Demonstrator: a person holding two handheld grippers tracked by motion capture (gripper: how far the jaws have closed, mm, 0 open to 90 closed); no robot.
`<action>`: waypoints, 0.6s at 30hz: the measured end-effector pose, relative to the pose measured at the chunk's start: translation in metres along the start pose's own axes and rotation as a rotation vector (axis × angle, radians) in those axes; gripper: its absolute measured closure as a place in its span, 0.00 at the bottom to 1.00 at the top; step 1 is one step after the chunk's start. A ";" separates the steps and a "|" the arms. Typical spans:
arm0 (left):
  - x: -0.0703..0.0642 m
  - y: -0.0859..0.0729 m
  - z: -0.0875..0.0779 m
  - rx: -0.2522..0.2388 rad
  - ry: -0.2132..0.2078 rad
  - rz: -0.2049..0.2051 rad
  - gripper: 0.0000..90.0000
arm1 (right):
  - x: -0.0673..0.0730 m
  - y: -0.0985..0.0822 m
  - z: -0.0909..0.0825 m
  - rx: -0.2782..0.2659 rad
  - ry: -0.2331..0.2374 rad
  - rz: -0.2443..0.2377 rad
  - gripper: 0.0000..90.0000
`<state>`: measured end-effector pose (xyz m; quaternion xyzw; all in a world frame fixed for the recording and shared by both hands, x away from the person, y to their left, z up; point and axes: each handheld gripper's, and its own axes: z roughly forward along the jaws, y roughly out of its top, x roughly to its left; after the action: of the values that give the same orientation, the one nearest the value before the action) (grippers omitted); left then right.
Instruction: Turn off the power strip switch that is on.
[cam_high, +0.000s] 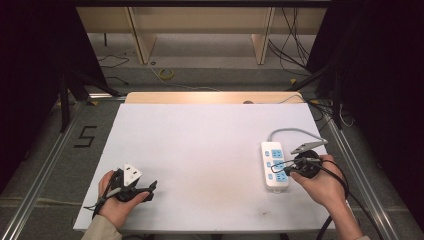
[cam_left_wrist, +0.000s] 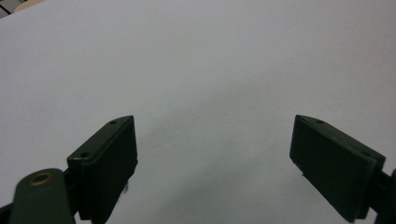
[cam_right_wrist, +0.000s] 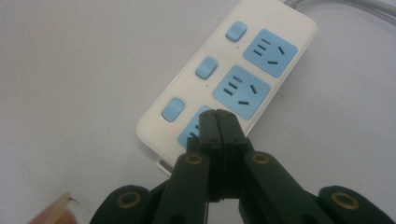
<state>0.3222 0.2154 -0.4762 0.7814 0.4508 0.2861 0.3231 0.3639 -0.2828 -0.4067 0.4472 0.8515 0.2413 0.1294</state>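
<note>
High view: a white rectangular power strip (cam_high: 274, 166) is laid flat near the right edge of a matte white table (cam_high: 200, 150), long axis running away from the person. The strip is smooth glossy plastic with rounded corners; three pale blue socket panels are set along one side and three small rounded blue rocker switches along the other. A grey round cable (cam_high: 292, 131) is seen curving off its far end.

The right gripper (cam_high: 282, 169) is held over the near end of the strip, in the person's right hand (cam_high: 325, 187). In the right gripper view the black jaws are seen pressed flat together with nothing pinched between them, tips over the nearest blue socket panel (cam_right_wrist: 198, 123); whether the tips touch it cannot be told. A small red dot is seen on the white casing by the nearest switch (cam_right_wrist: 173, 109).

The left gripper (cam_high: 145, 192) is held low at the near left of the table, well apart from the strip. In the left gripper view its flat, matte black rectangular pads (cam_left_wrist: 107, 163) are spread wide, with bare tabletop between them and nothing held.
</note>
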 end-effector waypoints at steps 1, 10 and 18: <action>0.000 0.000 0.000 0.002 -0.001 0.000 0.16 | 0.001 0.001 0.000 0.002 0.003 -0.002 1.00; 0.000 0.000 0.000 0.001 -0.001 0.005 0.16 | 0.004 0.006 0.004 0.009 0.012 -0.009 1.00; 0.000 0.000 0.000 0.000 0.000 0.004 0.16 | 0.006 0.009 0.005 0.015 0.016 -0.007 1.00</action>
<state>0.3222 0.2151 -0.4762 0.7823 0.4492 0.2865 0.3227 0.3688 -0.2726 -0.4059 0.4433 0.8558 0.2380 0.1200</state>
